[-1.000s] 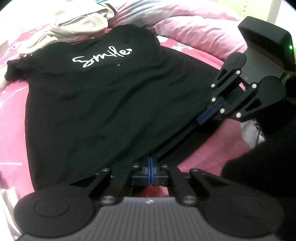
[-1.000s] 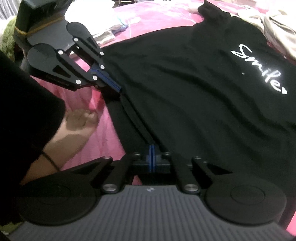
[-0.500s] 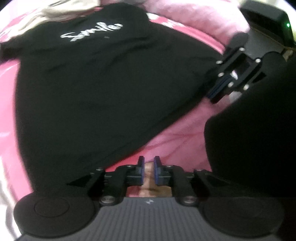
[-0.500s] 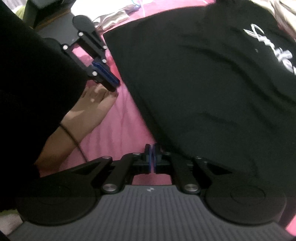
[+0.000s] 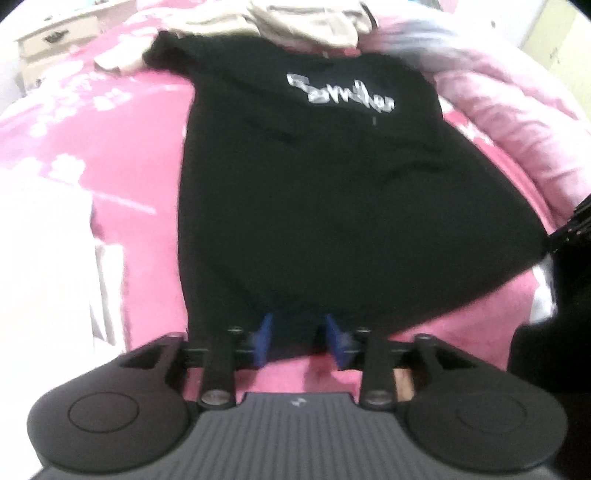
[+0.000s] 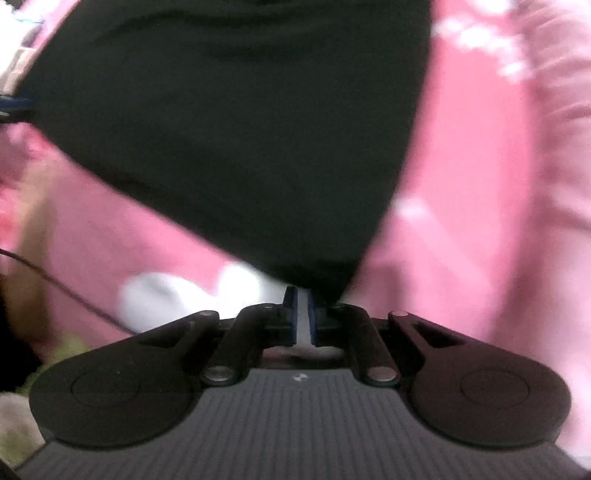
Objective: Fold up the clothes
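Note:
A black T-shirt (image 5: 325,192) with white "Smile" lettering lies flat on the pink bed cover, collar away from me. My left gripper (image 5: 300,341) is open, its blue pads either side of the shirt's near hem, holding nothing. In the right wrist view the shirt (image 6: 236,122) fills the upper frame and its near corner comes down to my right gripper (image 6: 303,317). The right jaws stand slightly apart with a narrow gap, and nothing is pinched between them. The right gripper's edge shows at the far right of the left wrist view (image 5: 576,225).
Beige clothes (image 5: 310,18) are piled beyond the shirt's collar. A pink duvet (image 5: 517,122) bulges at the right. White fabric (image 5: 44,266) lies at the left. A white dresser (image 5: 51,40) stands at the far left. The pink bed cover (image 6: 480,184) surrounds the shirt.
Both grippers let go of the shirt's hem and moved apart. The left jaws opened wide and swung toward the shirt's left bottom; the right moved to its right bottom corner, jaws slightly apart.

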A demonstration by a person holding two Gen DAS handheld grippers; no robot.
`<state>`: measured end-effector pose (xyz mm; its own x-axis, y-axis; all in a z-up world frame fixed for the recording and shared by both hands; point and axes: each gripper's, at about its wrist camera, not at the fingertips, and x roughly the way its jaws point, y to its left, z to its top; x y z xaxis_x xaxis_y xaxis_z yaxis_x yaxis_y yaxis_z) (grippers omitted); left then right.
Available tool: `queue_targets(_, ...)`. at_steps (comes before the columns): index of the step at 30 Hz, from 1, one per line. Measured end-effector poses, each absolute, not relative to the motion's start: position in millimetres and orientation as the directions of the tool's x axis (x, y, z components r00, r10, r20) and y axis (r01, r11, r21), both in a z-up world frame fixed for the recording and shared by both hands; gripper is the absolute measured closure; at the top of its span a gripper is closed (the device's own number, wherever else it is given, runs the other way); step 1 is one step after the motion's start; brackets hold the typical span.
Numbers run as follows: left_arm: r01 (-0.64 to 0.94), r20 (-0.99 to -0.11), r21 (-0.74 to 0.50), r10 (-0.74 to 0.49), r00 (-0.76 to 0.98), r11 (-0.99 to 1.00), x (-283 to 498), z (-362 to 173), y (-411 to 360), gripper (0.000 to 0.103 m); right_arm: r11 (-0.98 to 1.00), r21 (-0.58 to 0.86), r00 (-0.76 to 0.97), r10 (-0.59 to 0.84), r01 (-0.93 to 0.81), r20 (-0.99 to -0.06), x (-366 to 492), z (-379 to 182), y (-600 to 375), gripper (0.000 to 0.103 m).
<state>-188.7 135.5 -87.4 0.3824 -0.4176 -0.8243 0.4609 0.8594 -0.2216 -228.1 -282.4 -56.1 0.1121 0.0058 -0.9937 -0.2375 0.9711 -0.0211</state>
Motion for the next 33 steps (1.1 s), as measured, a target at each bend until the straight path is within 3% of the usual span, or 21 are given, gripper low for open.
queue_targets(1,0.443,-0.821,-0.224,-0.413,0.394,0.868,-185,-88,135,0.053,0.977,0.002,0.157,0.037,-0.213,-0.987,-225,-48,-284,0.096)
queue_targets(5,0.386,-0.846,-0.231,-0.38,0.374,0.893,-176,-97,132,0.055,0.976,0.08,0.27,0.134,-0.201,-0.954,-206,-55,-263,0.09)
queue_targets(7,0.39,-0.854,-0.204,-0.358,0.378,0.898,-182,-91,136,0.054,0.973,0.106,0.19,0.146,-0.207,-0.971,-208,-77,-261,0.083)
queue_targets(11,0.335,-0.835,-0.225,-0.358,0.418,0.915,-184,-73,148,0.051,0.979,0.152,0.085,0.164,-0.136,-0.983,-212,-78,-278,0.082)
queue_targets(16,0.276,-0.765,-0.34,-0.435,0.475,0.899,-135,-69,124,0.05,0.982,0.122,0.315,0.164,-0.147,-0.935,-163,-45,-279,0.082)
queue_targets(18,0.266,-0.764,-0.331,-0.422,0.488,0.905,-116,-77,110,0.05,0.983,0.118,0.41,0.166,-0.141,-0.897,-137,-49,-276,0.081)
queue_targets(21,0.203,-0.813,-0.247,-0.317,0.489,0.947,-99,-95,106,0.054,0.984,0.133,0.417,0.17,-0.118,-0.893,-120,-75,-284,0.08)
queue_targets(24,0.125,-0.797,-0.312,-0.331,0.505,0.942,-97,-92,128,0.055,0.983,0.162,0.374,0.183,-0.086,-0.909,-132,-90,-301,0.078)
queue_targets(29,0.065,-0.732,-0.366,-0.331,0.595,0.928,-70,-79,139,0.05,0.989,0.147,0.337,0.133,0.017,-0.932,-138,-58,-316,0.077)
queue_targets(33,0.048,-0.68,-0.379,-0.313,0.663,0.924,-26,-83,120,0.05,0.976,0.191,0.455,0.22,-0.108,-0.863,-90,-23,-270,0.077)
